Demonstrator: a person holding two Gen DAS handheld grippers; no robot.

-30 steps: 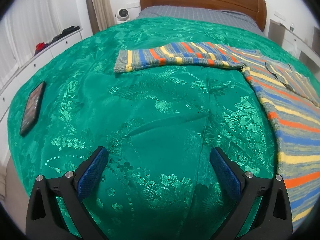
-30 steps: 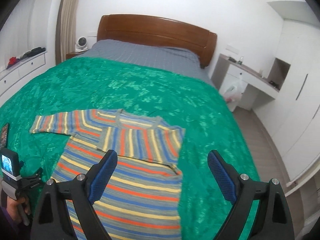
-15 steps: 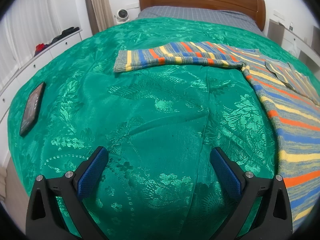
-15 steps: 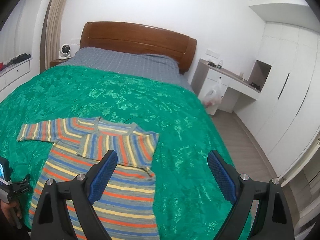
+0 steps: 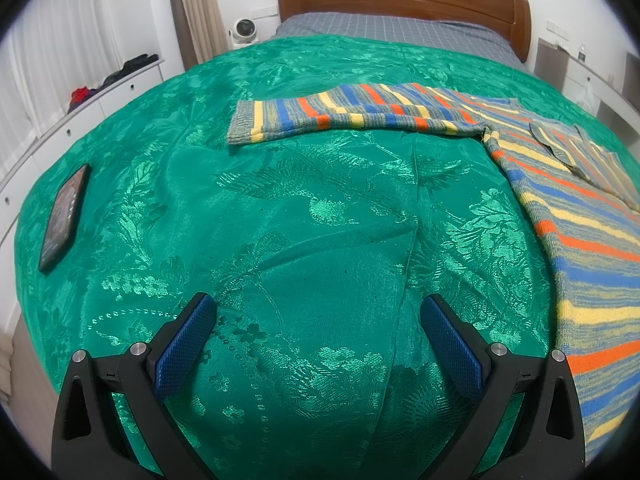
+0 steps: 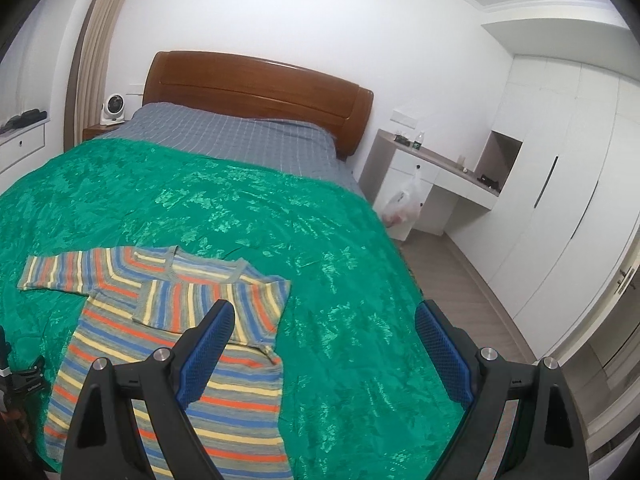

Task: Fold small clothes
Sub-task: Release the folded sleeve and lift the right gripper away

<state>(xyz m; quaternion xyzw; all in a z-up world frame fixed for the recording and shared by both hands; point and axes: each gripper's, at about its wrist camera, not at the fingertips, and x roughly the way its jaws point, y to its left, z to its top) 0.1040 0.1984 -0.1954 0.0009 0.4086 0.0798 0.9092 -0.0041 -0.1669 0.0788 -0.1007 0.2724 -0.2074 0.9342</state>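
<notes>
The striped sweater [image 6: 168, 344] lies flat on the green bedspread [image 5: 280, 220], at the near-left part of the bed in the right wrist view. One sleeve [image 5: 352, 114] is stretched out sideways to the left; the other sleeve [image 6: 208, 300] is folded across the chest, w/ its cuff pointing to the left. Left gripper [image 5: 318, 330] is spread wide and holds nothing – it hangs over bare bedspread, w/ the sweater's body to its right, near but apart. Right gripper [image 6: 325, 338] is also wide and holds nothing; its left finger [image 6: 206, 348] appears over the sweater's right edge, its right finger [image 6: 442, 354] appears over the bedspread near the bed's edge – if it touches the cloth, I cannot tell. A dark phone [image 5: 64, 216] lies on the bedspread far left, well apart from the sweater. Behind: gray checked sheet [image 6: 240, 140], wooden headboard [image 6: 260, 88], small white fan [image 6: 114, 108] beside the bed. At the right side, a white desk [image 6: 436, 176] w/ a plastic bag [image 6: 402, 204] hanging on it, and white wardrobe doors [image 6: 560, 200].
</notes>
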